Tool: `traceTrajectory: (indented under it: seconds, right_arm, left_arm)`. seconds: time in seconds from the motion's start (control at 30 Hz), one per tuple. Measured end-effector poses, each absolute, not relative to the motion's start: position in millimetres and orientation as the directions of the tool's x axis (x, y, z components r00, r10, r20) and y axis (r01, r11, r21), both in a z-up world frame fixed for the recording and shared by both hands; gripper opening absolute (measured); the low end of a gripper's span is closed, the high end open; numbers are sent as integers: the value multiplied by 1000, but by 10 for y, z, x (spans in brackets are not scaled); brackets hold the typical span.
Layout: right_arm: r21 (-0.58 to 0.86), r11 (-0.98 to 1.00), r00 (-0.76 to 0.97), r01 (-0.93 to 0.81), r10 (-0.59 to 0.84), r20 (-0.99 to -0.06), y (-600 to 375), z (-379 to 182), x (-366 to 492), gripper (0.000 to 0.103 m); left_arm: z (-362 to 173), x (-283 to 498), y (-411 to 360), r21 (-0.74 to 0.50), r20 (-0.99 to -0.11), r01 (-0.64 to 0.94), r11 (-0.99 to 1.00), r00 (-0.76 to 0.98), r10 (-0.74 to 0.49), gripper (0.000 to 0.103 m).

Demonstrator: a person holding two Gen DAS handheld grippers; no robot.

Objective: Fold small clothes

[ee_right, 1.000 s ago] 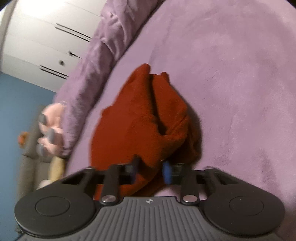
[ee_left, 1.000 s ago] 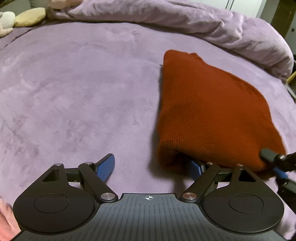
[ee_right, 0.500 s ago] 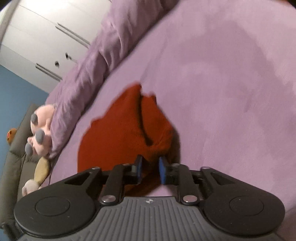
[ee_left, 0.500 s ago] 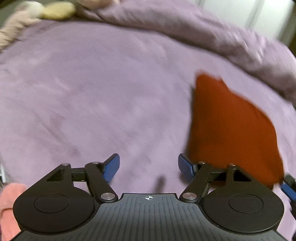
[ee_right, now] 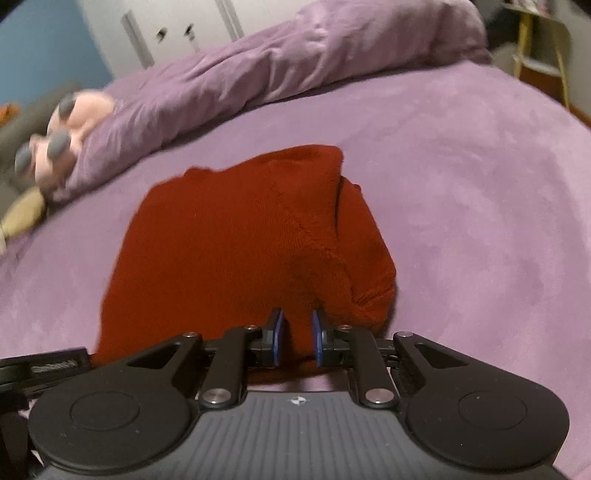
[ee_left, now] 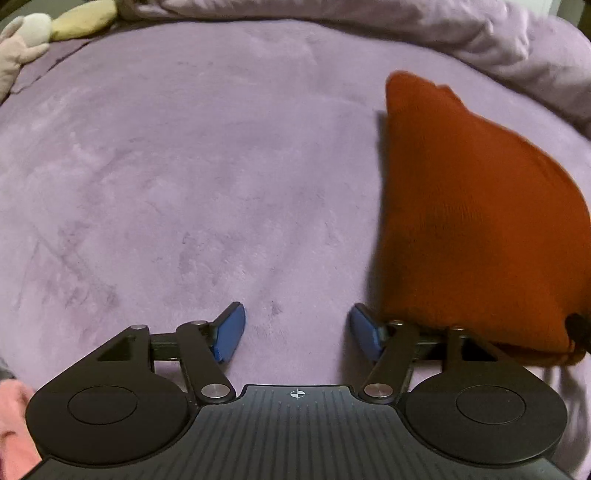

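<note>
Rust-red knit garment [ee_right: 236, 236] lies on purple bedspread [ee_right: 461, 177], already doubled into a compact wedge, one flap lapped over the far right side.

Left tongs [ee_left: 295, 330]: well parted and closing, nothing between the blue pads [ee_left: 231, 332], only bare bedspread [ee_left: 184, 166] ahead. Garment [ee_left: 472, 221] just right of these tongs, near edge behind the right finger linkage; contact cannot be told.

Right tongs [ee_right: 296, 336]: narrowly parted and closing, a ridge of the garment's near edge between the pads. Looks pinched; firm pressure of both pads on the cloth not fully confirmed from this angle, gap narrow and fabric filling it.

Progress, as judged: fold largely made. Outline uneven, far flap bulging with an open slit along its edge. Remaining, probably: squaring or one last fold, flattening, then release. Only one garment of the task confirmed; a pink cloth [ee_left: 14, 424] at the extreme left of the left tongs, kind cannot be told.

Surroundings: rumpled duvet [ee_right: 258, 70] beyond the garment, plush toy [ee_right: 62, 140] far left of the right tongs, wardrobe doors [ee_right: 177, 33] behind.

Writing: none legible on the garment. Faint embossed lettering on a black part [ee_right: 51, 365] left of the right tongs, too blurred to read. Small round emblem on each tong body, no words.
</note>
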State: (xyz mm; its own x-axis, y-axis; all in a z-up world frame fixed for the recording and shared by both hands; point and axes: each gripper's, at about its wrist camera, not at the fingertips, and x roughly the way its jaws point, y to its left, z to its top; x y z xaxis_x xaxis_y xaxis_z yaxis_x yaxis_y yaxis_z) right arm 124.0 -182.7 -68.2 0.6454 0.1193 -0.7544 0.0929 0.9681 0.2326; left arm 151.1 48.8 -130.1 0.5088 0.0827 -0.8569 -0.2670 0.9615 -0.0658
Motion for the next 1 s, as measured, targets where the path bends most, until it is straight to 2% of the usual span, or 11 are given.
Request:
traceTrajectory:
  seconds: [0.07,0.23,0.3,0.33,0.37,0.43,0.5,0.57,0.67,0.8,1.0]
  right_arm:
    - [215,974,639,72,121,-760,-1805,-681,1220,14]
    - [153,988,605,19,110,-789,-1731,-587,1147,16]
    - [133,991,532,35,94,-842,-1692,-595,1094,29]
    - [126,991,482,40,91,-871,-1669,-649,1056,52]
    - [134,991,456,22,109,-883,-1648,-704,986,56]
    - [102,995,464,3,89,-882,-1589,-724,844,56]
    - [100,995,449,9,86,-890,-1541,-689,776,64]
    - [124,992,435,28,100,-895,-1514,-618,775,82]
    - [83,996,450,33,59,-891,-1449,-475,784,95]
    - [89,995,479,42,58,-876,-1403,-315,767,99]
    - [19,998,481,55,-10,-877,-1357,-235,755,99]
  left_arm:
    - [-1294,1473,496,-84,-850,-270,959,522,73,72]
    - [-1214,1325,538,-119,-860,-251,961,509,26,84]
    - [-1167,1214,577,-156,-861,-267,951,508,1,89]
    - [-1151,1154,584,-175,-860,-265,948,510,-16,90]
    - [-1136,1098,569,-182,-861,-257,949,509,-27,90]
    - [-1104,1013,495,-170,-863,-229,959,503,-33,91]
    - [-1068,971,414,-129,-868,-191,973,496,-17,92]
    - [-1020,942,328,-69,-872,-157,985,490,17,93]
    - [-943,911,243,4,-868,-99,995,493,53,93]
    - [-851,877,209,54,-861,-65,996,503,80,96]
    - [-768,835,269,16,-854,-76,997,518,53,96]
